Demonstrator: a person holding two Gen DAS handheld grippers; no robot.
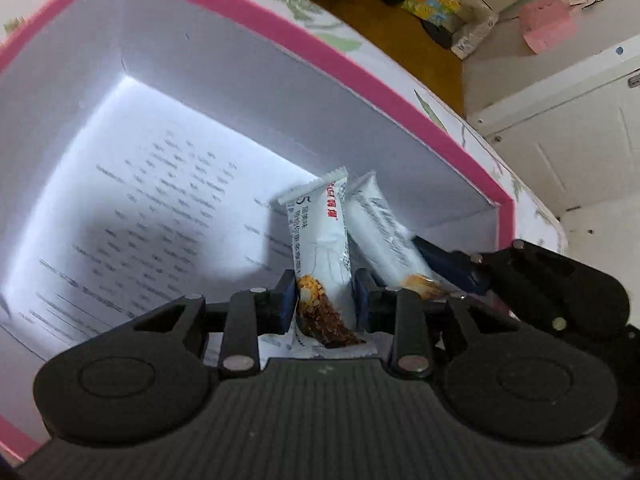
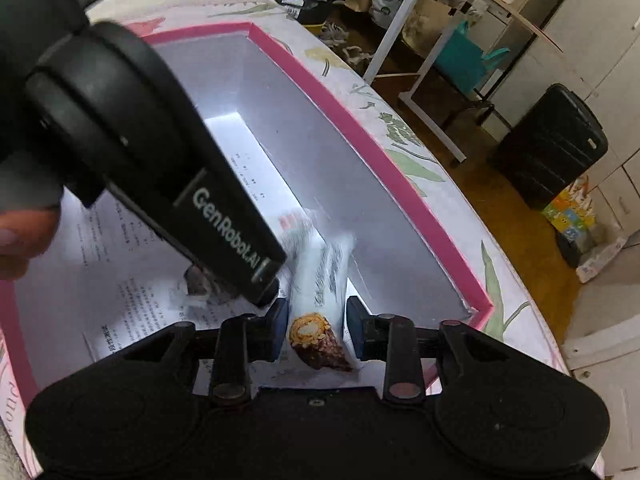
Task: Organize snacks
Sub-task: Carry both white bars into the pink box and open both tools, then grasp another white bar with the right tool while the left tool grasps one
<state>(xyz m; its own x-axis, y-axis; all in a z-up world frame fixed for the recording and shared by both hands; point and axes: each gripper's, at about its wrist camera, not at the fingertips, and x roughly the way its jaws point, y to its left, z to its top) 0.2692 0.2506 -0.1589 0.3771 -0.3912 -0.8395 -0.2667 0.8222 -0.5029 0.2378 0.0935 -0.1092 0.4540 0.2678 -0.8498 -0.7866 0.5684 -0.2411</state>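
Note:
A pink-rimmed box (image 1: 320, 52) with white walls has a printed sheet (image 1: 140, 220) on its floor. Inside it, my left gripper (image 1: 325, 300) is shut on a white snack bar (image 1: 322, 240) that tilts up from its blue pads. Beside it on the right leans a second white bar (image 1: 384, 236), with a blue finger (image 1: 444, 260) of the right gripper next to it. In the right wrist view, that bar (image 2: 320, 280) lies between the pads of my right gripper (image 2: 316, 320); narrow gaps show on both sides, and its far end is blurred. The left gripper's black body (image 2: 160, 168) crosses above the box (image 2: 360, 128).
The box sits on a floral cloth (image 2: 404, 132). Beyond its edge are a wooden floor, a white desk frame (image 2: 404, 40), a black suitcase (image 2: 552, 148), white cabinets (image 1: 560, 120) and a colourful bag (image 1: 432, 0). A thumb (image 2: 12, 236) shows at the left edge.

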